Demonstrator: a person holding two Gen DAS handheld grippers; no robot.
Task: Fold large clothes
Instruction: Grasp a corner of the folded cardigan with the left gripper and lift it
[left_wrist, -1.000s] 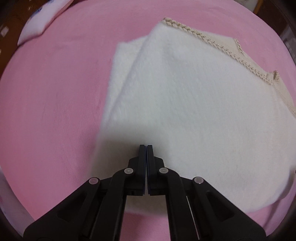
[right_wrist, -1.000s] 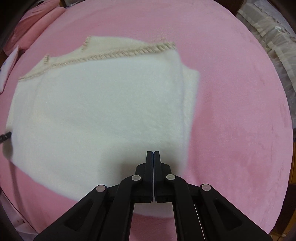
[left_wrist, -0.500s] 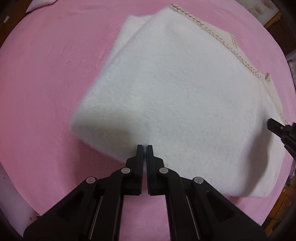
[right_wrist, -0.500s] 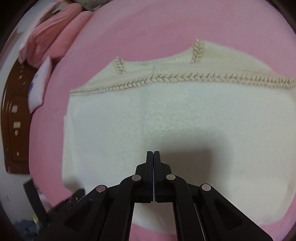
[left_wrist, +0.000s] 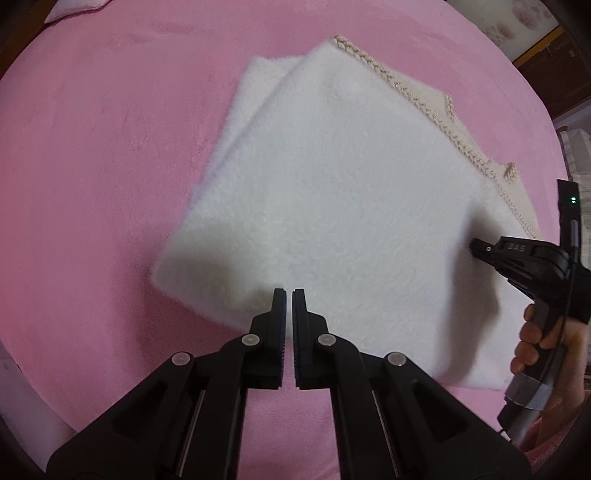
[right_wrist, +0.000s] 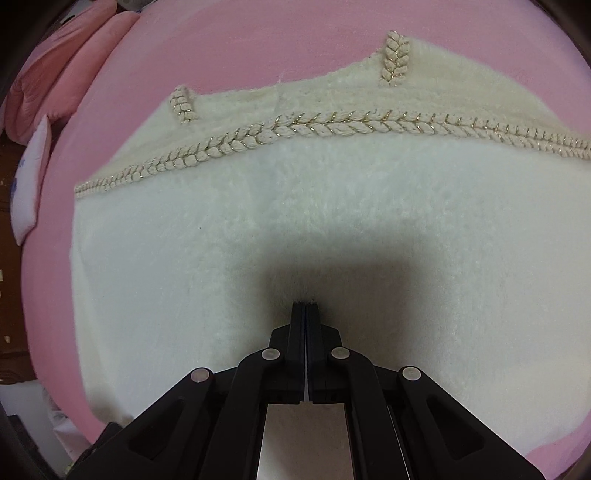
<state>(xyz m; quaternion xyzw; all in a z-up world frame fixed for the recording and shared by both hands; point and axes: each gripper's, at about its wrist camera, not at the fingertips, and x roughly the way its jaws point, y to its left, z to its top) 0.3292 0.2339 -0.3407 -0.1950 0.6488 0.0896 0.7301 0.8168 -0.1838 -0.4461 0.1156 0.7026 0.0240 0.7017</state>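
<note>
A white fluffy garment (left_wrist: 332, 192) with braided cream trim (right_wrist: 332, 127) lies folded in a rough rectangle on the pink bed cover (left_wrist: 92, 147). My left gripper (left_wrist: 288, 293) hovers at the garment's near edge, jaws almost together with a thin gap, holding nothing. My right gripper (right_wrist: 306, 304) is shut, its tips pressed down on the garment's top (right_wrist: 258, 221); it also shows in the left wrist view (left_wrist: 476, 245) at the garment's right side, held by a hand.
Pink pillows (right_wrist: 62, 74) and a white cushion (right_wrist: 29, 184) lie at the bed's far left. A white cushion (left_wrist: 74, 7) lies at the bed's top edge. Wooden furniture (left_wrist: 554, 66) stands beyond the bed.
The right gripper swung left and came down onto the garment's top. The left gripper drew back a little from the garment's near edge and its jaws parted slightly.
</note>
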